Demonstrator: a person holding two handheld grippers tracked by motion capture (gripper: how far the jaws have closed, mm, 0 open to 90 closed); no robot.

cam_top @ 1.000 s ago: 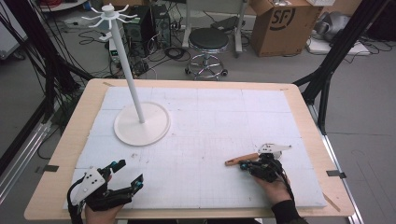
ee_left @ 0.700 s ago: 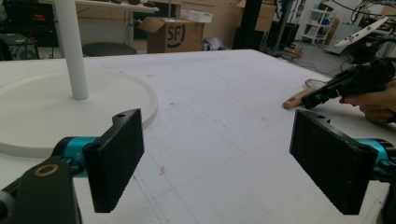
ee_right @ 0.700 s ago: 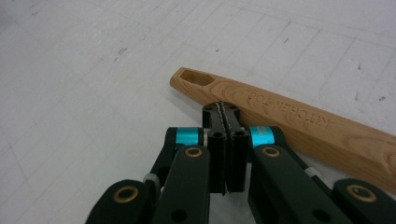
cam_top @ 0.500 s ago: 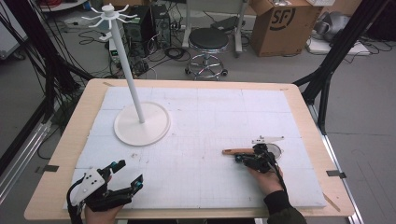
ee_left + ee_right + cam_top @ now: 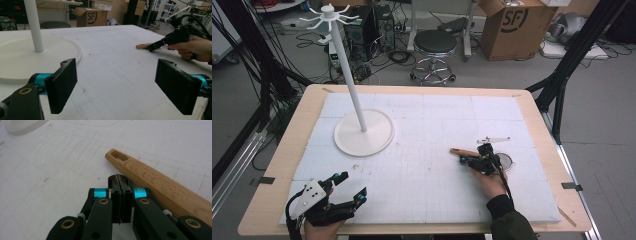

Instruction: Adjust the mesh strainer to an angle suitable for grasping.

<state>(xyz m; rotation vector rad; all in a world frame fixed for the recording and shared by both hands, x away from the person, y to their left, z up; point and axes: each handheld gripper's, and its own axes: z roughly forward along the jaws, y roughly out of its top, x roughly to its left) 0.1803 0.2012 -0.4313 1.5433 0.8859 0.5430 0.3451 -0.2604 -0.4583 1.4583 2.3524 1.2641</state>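
The right gripper (image 5: 119, 195) was pressed tight together with nothing in it. A wooden handle (image 5: 155, 182) lay on the worktop (image 5: 437, 130) just beside it. The left gripper (image 5: 117, 82) was wide apart, far off.

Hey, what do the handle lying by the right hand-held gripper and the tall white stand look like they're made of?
The handle looks like light, smooth-sanded wood: visible grain, engraved lettering and a slot at its tip. The stand looks like matte white painted metal or plastic; its even, unmarked surface leaves that open.
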